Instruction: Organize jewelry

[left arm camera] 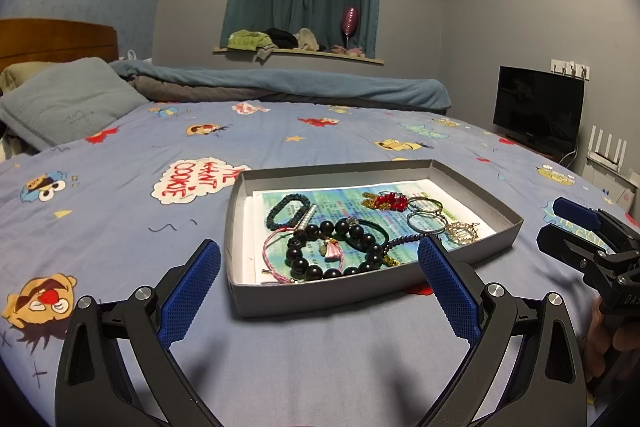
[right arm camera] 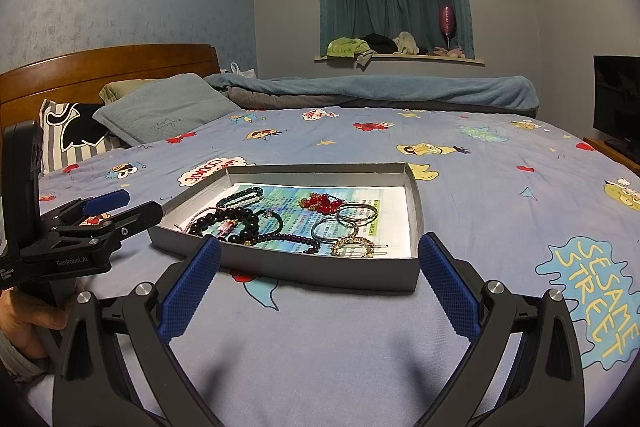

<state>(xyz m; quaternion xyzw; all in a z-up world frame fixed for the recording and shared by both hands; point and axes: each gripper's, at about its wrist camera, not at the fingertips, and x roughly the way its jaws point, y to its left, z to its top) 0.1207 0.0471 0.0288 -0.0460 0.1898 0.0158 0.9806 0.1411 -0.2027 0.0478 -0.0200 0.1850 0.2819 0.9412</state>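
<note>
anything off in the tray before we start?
Nothing spilled or broken. Everything sits inside the grey tray, but the near-left pieces are piled: the black bead bracelet overlaps the pink cord and a green band. Both grippers hang open, empty.

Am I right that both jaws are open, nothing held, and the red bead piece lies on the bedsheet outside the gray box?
Not quite: the red bead piece lies inside the gray box, on its printed paper liner, as the left wrist view shows. The rest holds: left gripper and right gripper are open and empty.
</note>
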